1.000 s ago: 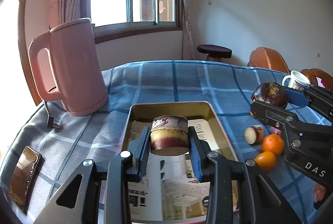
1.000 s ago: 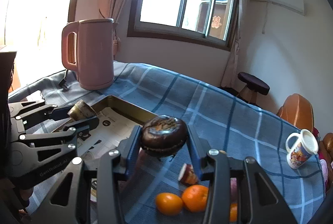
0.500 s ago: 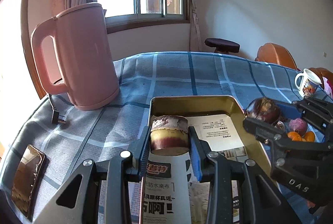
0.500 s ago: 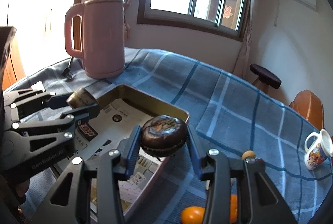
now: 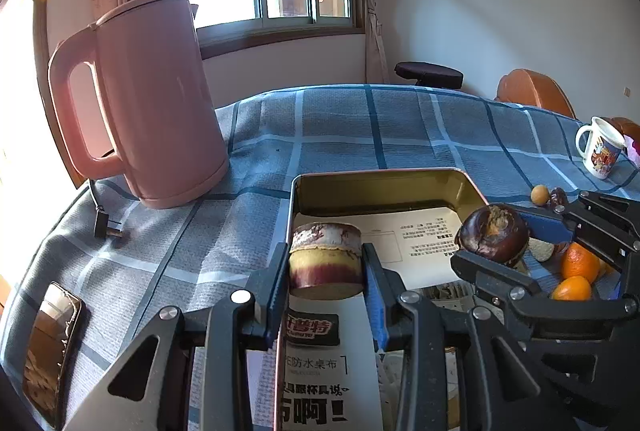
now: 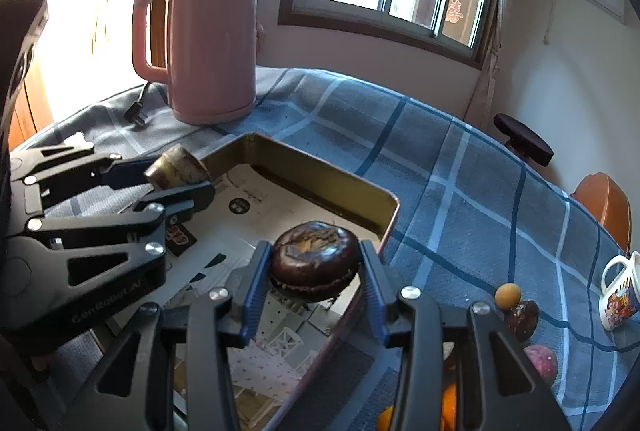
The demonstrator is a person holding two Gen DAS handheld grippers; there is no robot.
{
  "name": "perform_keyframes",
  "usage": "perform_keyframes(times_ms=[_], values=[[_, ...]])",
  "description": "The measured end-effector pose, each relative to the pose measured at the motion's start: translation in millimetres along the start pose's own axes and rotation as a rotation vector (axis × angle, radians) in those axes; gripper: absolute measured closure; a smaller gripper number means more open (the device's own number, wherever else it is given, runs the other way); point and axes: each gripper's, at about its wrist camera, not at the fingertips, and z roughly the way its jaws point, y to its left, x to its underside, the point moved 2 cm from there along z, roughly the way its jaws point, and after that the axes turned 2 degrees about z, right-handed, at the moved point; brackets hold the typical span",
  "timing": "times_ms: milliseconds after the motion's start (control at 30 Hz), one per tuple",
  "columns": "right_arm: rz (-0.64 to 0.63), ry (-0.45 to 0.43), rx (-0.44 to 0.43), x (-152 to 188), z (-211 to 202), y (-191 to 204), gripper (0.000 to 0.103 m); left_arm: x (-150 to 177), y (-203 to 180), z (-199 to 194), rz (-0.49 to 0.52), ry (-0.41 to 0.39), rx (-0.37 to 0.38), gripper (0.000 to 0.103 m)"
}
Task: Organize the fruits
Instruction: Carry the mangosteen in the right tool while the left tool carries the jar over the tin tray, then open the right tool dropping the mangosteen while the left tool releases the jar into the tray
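Observation:
My left gripper [image 5: 326, 271] is shut on a short purple and yellow cut cane piece [image 5: 326, 259], held over the near left part of the gold metal tray [image 5: 380, 183]. In the right wrist view the same cane piece [image 6: 176, 167] shows at the tray's left edge. My right gripper [image 6: 314, 279] is shut on a dark brown round water chestnut [image 6: 314, 263], hanging over the tray's [image 6: 328, 175] right side. The left wrist view has that water chestnut [image 5: 492, 235] at the tray's right rim. Oranges [image 5: 576, 267] lie on the cloth to the right.
A pink kettle [image 5: 148, 99] with its plug [image 5: 106, 227] stands at the far left on the blue checked cloth. A phone [image 5: 48, 347] lies near the left edge. A white mug [image 5: 600, 147], small brown fruits [image 6: 520, 315] and a pink fruit [image 6: 540, 363] sit on the right. Printed paper lines the tray.
Both grippers have moved forward and down over the tray with their fruit still held. The right gripper has come in from the right, away from the oranges.

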Motion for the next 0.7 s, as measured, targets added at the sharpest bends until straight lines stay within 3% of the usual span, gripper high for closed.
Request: perform_keyframes(times_ms=[700], values=[[-0.035,0.032,-0.004,3,8,11,0.057,0,0,3,0.022,-0.006,-0.024,0.066]])
